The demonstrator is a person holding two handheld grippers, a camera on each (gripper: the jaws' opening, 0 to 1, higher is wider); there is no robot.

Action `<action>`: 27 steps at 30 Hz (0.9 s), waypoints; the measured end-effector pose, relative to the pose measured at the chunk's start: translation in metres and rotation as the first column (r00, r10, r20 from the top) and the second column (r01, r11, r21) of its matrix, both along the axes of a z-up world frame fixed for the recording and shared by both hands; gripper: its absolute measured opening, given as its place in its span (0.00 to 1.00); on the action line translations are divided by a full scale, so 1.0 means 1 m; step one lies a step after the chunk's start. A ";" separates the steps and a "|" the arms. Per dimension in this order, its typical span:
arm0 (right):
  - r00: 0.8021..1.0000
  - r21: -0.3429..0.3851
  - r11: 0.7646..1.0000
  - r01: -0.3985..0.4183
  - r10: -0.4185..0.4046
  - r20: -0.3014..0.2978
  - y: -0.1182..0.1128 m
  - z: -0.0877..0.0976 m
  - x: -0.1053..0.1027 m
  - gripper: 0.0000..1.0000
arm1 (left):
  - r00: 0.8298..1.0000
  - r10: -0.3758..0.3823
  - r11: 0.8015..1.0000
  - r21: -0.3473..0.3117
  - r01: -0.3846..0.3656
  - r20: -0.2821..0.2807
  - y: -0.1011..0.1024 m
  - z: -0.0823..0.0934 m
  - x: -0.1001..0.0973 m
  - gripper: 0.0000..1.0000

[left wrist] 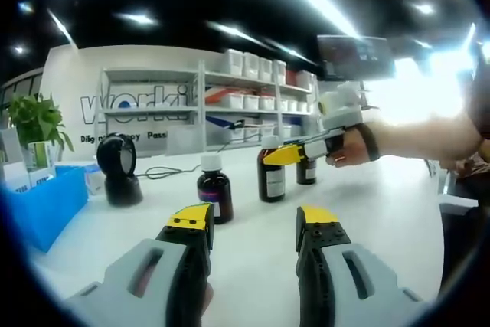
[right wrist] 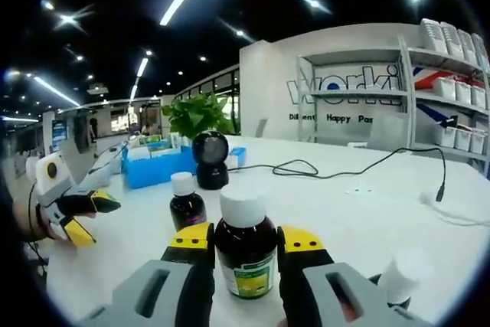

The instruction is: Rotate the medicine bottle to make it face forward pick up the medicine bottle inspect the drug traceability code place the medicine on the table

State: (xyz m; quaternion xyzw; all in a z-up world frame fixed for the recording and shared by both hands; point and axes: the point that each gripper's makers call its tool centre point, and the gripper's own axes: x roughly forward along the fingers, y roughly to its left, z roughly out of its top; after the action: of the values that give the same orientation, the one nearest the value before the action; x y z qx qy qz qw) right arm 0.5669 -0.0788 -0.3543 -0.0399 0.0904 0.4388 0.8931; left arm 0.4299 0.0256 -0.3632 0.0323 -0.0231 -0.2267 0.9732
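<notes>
Bottle (right wrist: 245, 254), brown with white cap, sits between right gripper's (right wrist: 245, 239) closed-in jaws.

In the right gripper view, one medicine bottle (right wrist: 245, 254) stands on the table (right wrist: 344, 212) between the right gripper (right wrist: 245, 243)'s jaws. A second bottle (right wrist: 186, 204) stands just behind it to the left, with a scanner (right wrist: 210, 158) farther back and a bin (right wrist: 157, 166) left of that. Shelves (right wrist: 429, 89) stand behind on the right. A third bottle (right wrist: 398, 277), blurred, seems to sit at the near right.
</notes>
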 end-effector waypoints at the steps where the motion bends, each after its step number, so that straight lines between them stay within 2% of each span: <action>1: 1.000 0.001 1.000 0.004 -0.004 -0.001 0.000 0.000 -0.001 0.27 | 1.000 -0.001 1.000 0.002 0.001 0.000 0.000 0.000 0.000 0.34; 12: 0.997 -0.018 0.997 0.080 -0.080 -0.009 -0.001 0.000 -0.003 0.27 | 1.000 0.002 1.000 0.006 -0.002 0.000 0.000 0.000 0.000 0.34; 19: 0.987 -0.042 0.986 0.162 -0.162 -0.011 -0.001 0.001 0.000 0.27 | 1.000 0.001 1.000 0.005 -0.001 0.000 -0.001 0.000 -0.001 0.34; 24: 0.976 -0.036 0.976 0.216 -0.216 -0.017 -0.001 0.000 -0.001 0.27 | 1.000 0.001 1.000 0.005 -0.001 0.002 -0.001 0.001 -0.001 0.34; 27: 0.957 -0.051 0.956 0.288 -0.290 -0.015 -0.003 0.000 0.002 0.27 | 1.000 0.001 1.000 0.004 -0.001 0.003 -0.001 0.001 -0.001 0.34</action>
State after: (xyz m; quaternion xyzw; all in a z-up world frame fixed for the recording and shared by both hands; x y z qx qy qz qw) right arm 0.5688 -0.0817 -0.3541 -0.0431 0.1158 0.3017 0.9454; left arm 0.4288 0.0250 -0.3622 0.0345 -0.0241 -0.2260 0.9732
